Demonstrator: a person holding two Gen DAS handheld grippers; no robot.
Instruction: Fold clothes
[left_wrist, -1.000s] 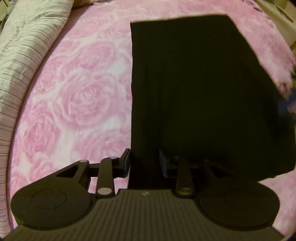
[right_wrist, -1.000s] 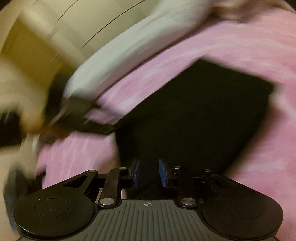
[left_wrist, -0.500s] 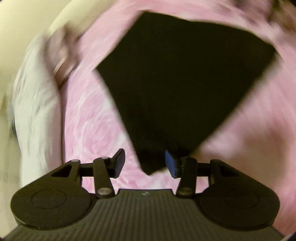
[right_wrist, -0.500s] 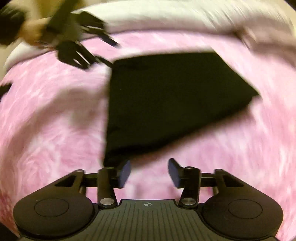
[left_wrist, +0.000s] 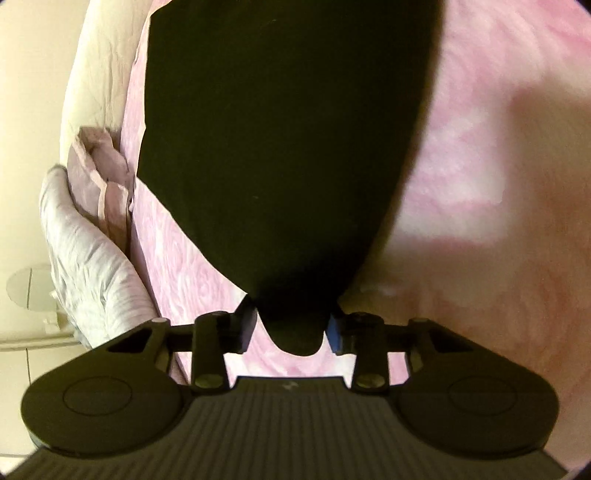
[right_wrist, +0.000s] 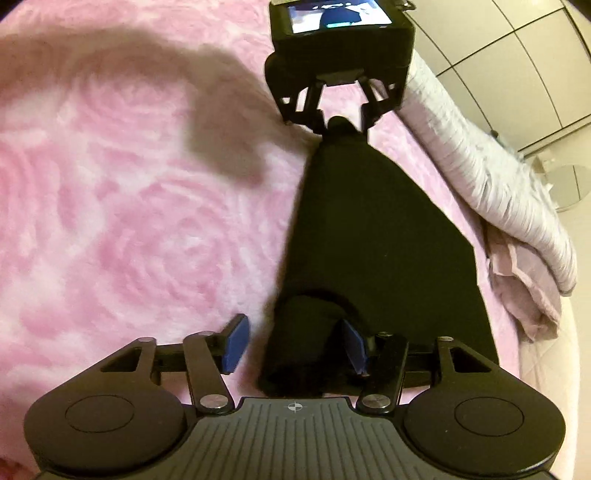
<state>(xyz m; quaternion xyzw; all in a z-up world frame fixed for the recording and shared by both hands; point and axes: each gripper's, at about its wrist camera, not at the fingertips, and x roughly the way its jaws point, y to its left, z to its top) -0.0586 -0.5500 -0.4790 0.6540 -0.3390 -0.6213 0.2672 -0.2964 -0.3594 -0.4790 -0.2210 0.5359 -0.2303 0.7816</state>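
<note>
A black folded garment (left_wrist: 288, 147) lies flat on a pink rose-patterned blanket (left_wrist: 480, 147). My left gripper (left_wrist: 291, 330) is low at one narrow end. A rounded corner of the cloth fills most of the gap and the jaws are closing on it, with a sliver of blanket showing beside the left pad. In the right wrist view the garment (right_wrist: 369, 240) runs from my right gripper (right_wrist: 293, 345) to the left gripper (right_wrist: 341, 123) at the far end. The right jaws are closing around a bunched corner; its left pad (right_wrist: 234, 343) stands apart from the cloth.
The blanket (right_wrist: 129, 184) stretches wide to the left of the garment. A grey striped duvet (right_wrist: 498, 192) and a pale pink sheet (right_wrist: 517, 288) are heaped along the bed's edge close to the garment. Pale cupboard panels (right_wrist: 517, 55) stand beyond.
Both grippers have rolled round and dropped onto opposite ends of the garment. Their jaws stood wider half a second ago and have narrowed around the cloth corners.
</note>
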